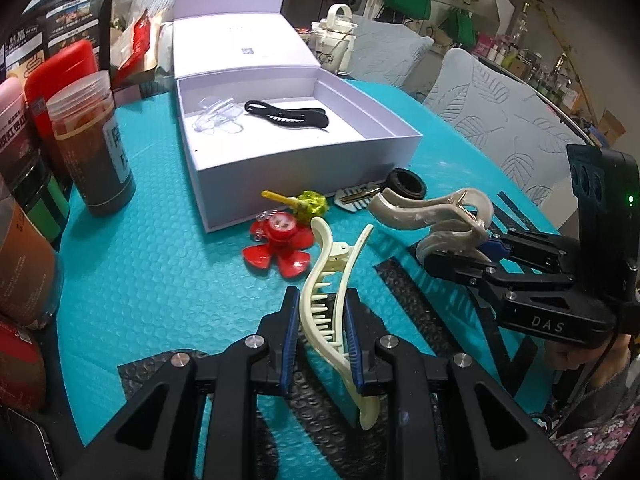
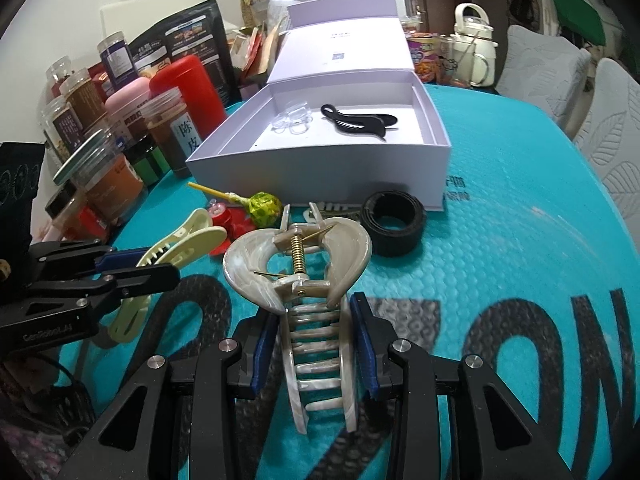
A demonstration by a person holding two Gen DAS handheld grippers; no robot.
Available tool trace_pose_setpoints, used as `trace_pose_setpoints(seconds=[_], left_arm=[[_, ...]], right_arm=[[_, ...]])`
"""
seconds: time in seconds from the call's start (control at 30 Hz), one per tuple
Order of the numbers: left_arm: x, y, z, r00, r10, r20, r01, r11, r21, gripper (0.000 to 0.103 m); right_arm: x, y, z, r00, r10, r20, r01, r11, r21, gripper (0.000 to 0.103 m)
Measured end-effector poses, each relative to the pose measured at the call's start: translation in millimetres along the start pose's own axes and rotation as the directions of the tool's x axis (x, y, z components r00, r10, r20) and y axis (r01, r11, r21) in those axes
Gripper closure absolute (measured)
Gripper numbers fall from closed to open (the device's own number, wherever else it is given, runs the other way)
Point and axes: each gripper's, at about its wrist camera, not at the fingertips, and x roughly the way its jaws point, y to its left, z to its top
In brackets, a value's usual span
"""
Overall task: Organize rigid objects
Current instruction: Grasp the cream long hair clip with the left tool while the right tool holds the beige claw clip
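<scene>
Along the left edge of the teal table cover (image 2: 520, 240) stand jars of spice (image 2: 170, 132), a red canister (image 2: 192, 84) and dark snack bags (image 2: 180, 40), a white kettle (image 2: 474, 40) sits at the far edge, and pale cushioned chairs (image 1: 492, 120) line the right.

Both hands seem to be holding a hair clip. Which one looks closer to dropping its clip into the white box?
Probably the right. Its fingers hold the marbled claw clip lifted beside the white box, while the left fingers hold the cream clip lower and nearer the person.
</scene>
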Motion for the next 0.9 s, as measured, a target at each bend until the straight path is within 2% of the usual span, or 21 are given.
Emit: trace_pose_setpoints(seconds=[0.27, 0.47, 0.9], left_arm=[[-10.9, -18.5, 4.6, 0.999, 0.006, 0.052, -0.006, 1.0, 0.002, 0.081], [-22.9, -26.7, 14.4, 0.994, 0.038, 0.099, -0.037, 0.999, -0.014, 0.081], [-52.0, -41.2, 45.2, 0.98, 0.067, 0.189, -0.071, 0.997, 0.011, 0.081]], right_arm=[[-22.4, 0.1, -13.6, 1.0, -0.004, 0.019, 0.004, 1.0, 0.005, 0.067], [-37.1, -3.8, -18.2, 0.999, 0.0, 0.045, -0.001, 1.0, 0.012, 0.067], [-65.0, -3.9, 5.3, 0.994, 0.021, 0.104, -0.017, 0.999, -0.039, 0.067]])
